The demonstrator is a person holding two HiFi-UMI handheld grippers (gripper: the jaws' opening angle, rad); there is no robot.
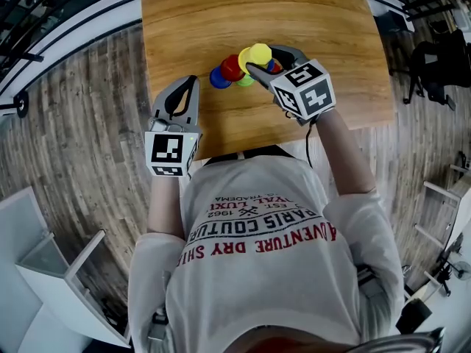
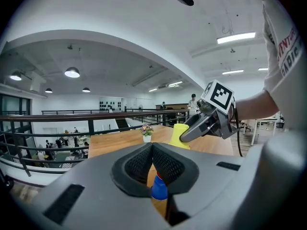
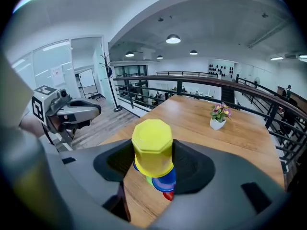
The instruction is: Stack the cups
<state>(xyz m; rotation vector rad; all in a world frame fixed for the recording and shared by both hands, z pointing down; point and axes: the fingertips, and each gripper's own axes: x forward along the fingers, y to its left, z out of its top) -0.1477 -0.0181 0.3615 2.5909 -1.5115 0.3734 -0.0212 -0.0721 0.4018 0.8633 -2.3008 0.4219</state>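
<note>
Over the table [image 1: 184,20], the right tongs [image 1: 261,59] are clamping an upturned yellow cup [image 1: 259,51] beside the red cup [image 1: 232,68] and blue cup [image 1: 218,78], while the left tongs [image 1: 193,81] are sitting closed, empty.

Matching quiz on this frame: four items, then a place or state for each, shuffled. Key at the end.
Items
1. yellow cup
2. left gripper
3. flower pot
4. red cup

Place or state
A. at the far end of the table
B. jaws together, nothing held
C. on the table beside a blue cup
D. clamped in the right gripper

Pairs: 1-D, 2-B, 3-A, 4-C
</note>
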